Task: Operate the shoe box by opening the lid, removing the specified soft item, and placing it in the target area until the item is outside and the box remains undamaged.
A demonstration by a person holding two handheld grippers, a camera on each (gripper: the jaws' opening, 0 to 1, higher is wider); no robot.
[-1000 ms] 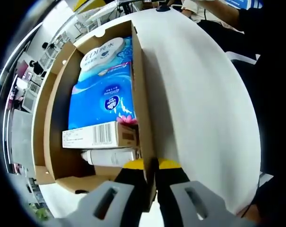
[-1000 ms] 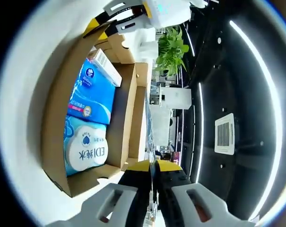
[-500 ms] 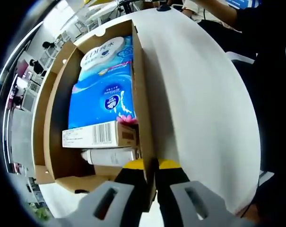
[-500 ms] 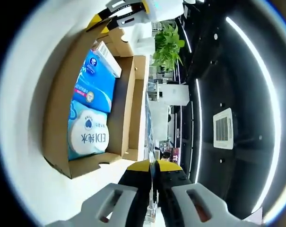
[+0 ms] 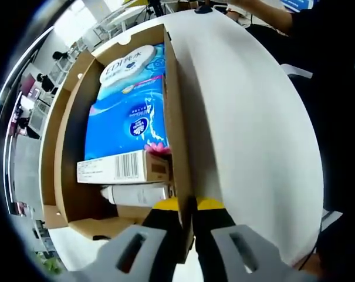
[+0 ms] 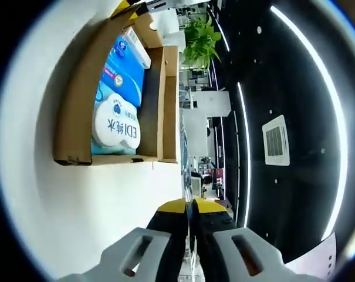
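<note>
An open brown shoe box [image 5: 172,117] lies on a white table [image 5: 247,135]. Inside are a blue tissue pack [image 5: 127,120], a soft pack with a round white label [image 5: 130,61], a white barcoded carton [image 5: 121,168] and a small white item [image 5: 136,194]. My left gripper [image 5: 187,214] is shut on the box's near wall. The open lid [image 5: 48,153] stands along the far side. In the right gripper view the box [image 6: 74,100] sits further off, with the round-label pack [image 6: 115,126] and the tissue pack [image 6: 125,70] showing. My right gripper [image 6: 190,214] is shut, apart from the box, with nothing seen between its jaws.
A person in dark clothes [image 5: 335,88] stands past the table's far edge. A potted plant [image 6: 202,38] and office furniture lie beyond the box. White tabletop [image 6: 95,211] stretches between the box and my right gripper.
My right gripper has drawn back from the box, leaving bare table between them. The left gripper has kept its hold on the box wall.
</note>
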